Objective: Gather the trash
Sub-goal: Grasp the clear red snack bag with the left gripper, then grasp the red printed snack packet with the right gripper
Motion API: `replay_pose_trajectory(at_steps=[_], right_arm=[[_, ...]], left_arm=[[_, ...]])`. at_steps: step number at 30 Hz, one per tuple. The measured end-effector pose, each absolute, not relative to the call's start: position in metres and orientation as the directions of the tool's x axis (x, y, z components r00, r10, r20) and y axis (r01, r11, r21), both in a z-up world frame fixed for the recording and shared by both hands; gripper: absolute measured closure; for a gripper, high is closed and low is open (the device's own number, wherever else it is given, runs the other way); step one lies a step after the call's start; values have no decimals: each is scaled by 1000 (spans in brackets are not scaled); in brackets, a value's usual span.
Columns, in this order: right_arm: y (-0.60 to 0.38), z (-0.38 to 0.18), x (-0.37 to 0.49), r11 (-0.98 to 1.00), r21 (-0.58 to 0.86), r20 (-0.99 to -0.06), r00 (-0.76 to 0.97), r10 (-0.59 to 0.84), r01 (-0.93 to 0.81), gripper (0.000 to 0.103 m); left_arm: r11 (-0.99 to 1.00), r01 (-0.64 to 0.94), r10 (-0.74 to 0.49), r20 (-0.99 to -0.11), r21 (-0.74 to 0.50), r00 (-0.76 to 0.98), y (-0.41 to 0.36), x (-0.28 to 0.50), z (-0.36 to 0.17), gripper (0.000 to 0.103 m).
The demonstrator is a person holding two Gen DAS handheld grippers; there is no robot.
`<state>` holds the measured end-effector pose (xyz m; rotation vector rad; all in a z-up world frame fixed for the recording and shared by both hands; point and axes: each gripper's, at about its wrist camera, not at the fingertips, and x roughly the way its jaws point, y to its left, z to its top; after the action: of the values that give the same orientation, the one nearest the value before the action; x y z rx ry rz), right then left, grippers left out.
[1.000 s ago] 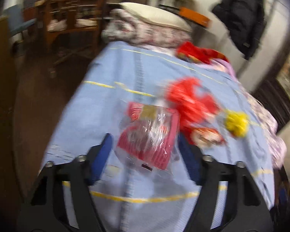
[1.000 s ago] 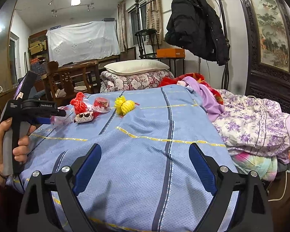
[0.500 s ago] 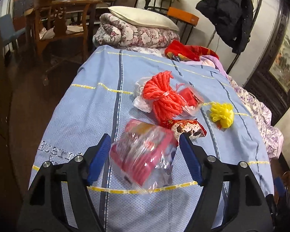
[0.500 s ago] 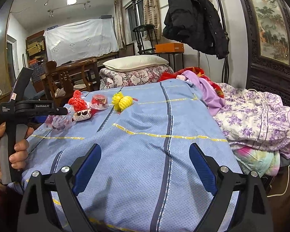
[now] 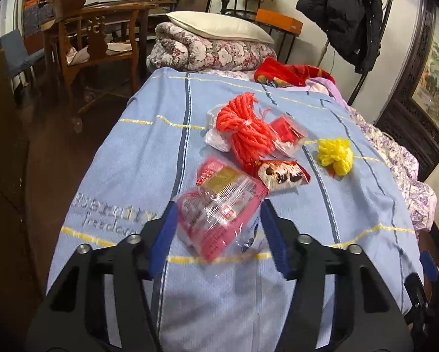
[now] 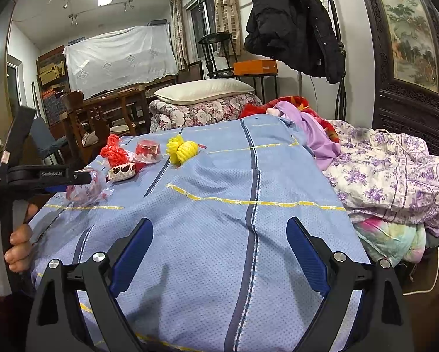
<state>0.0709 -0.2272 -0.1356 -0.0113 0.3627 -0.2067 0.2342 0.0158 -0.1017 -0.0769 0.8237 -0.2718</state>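
My left hand-held gripper has just narrowed its jaws onto the pink plastic wrapper at lower centre of frame on the blue bedspread, both pads now touching its edges, so I judge this first trash item nearly secured.

- The pink snack bag is thin crinkled plastic, glossy with glare.
- The bed cover is matt woven cloth with a fine dotted texture.
- The red yarn bundle and yellow yarn bundle look soft and fuzzy.
- The left gripper has matt black plastic arms, ribbed blue pads and shiny metal screws.
- The chair is dark polished wood.
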Motion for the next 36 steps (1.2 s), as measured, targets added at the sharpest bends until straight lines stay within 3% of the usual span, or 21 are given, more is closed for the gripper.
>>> replay_pose_trajectory(at_steps=[5,11,16,20,26,31,36], right_arm=[[-226,-136,72,979,-59,-352,914,-203,194,12],[-220,-132,72,981,-78,-347,917,-196,180,12],[-198,-112,100,993,-87,-363,925,-109,82,13],[-165,-96,142,994,-107,-437,899,-18,-33,14],[-128,-100,203,979,-186,-548,836,-37,-79,16],[-124,-116,251,990,-125,-660,750,-40,-57,21],[-117,-124,277,994,-105,-695,717,-48,-36,22]], left_arm=[[954,195,-298,-687,-226,663,26,233,-97,58],[944,164,-317,-650,-286,691,41,231,-88,59],[944,130,-298,-621,-302,725,51,229,-80,59],[944,109,-289,-619,-312,731,55,232,-79,59],[927,91,-313,-614,-365,725,68,236,-79,59],[912,86,-336,-609,-401,719,75,238,-80,59],[903,88,-354,-610,-421,709,74,239,-81,59]])
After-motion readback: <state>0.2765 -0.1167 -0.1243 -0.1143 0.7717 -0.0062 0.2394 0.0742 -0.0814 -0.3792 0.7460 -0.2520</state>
